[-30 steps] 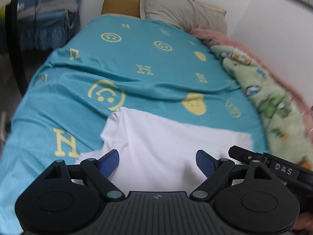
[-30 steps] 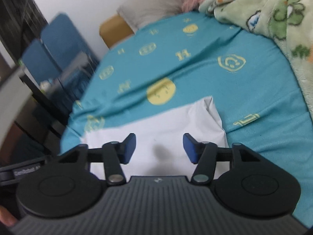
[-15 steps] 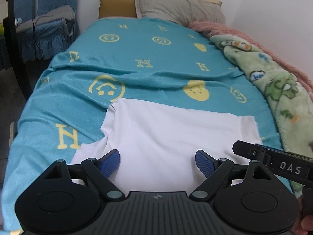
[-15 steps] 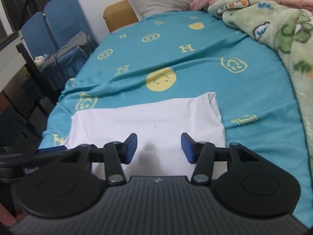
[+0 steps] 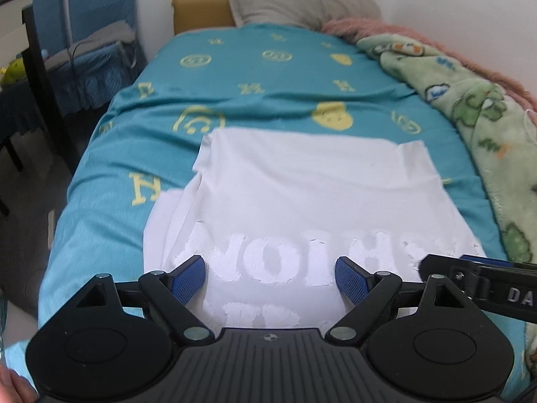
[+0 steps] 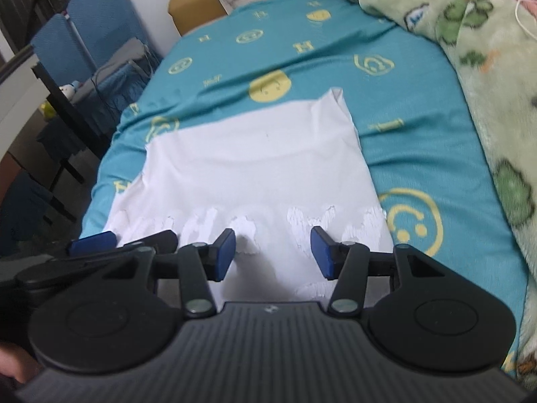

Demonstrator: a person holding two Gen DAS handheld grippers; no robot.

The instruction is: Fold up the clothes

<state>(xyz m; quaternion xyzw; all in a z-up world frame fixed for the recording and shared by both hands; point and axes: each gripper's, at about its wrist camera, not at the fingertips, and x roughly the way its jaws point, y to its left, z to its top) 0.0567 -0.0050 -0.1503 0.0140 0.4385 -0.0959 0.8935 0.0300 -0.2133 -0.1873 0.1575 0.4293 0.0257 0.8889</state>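
Left wrist view: the left tool (image 5: 270, 277) gapes wide, empty, over a white shirt (image 5: 302, 184) on the bed (image 5: 268, 67); right tool (image 6: 272, 252) likewise.

One shirt (image 5: 302, 194), two blankets (image 5: 476, 107), one pillow (image 5: 295, 0)

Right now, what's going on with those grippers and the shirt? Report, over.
Left gripper open, empty. Right gripper open, empty. White shirt flat on bed, sleeves tucked. Nothing on it.

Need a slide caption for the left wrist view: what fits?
Open left gripper hovers over a white T-shirt spread on the teal bedspread.
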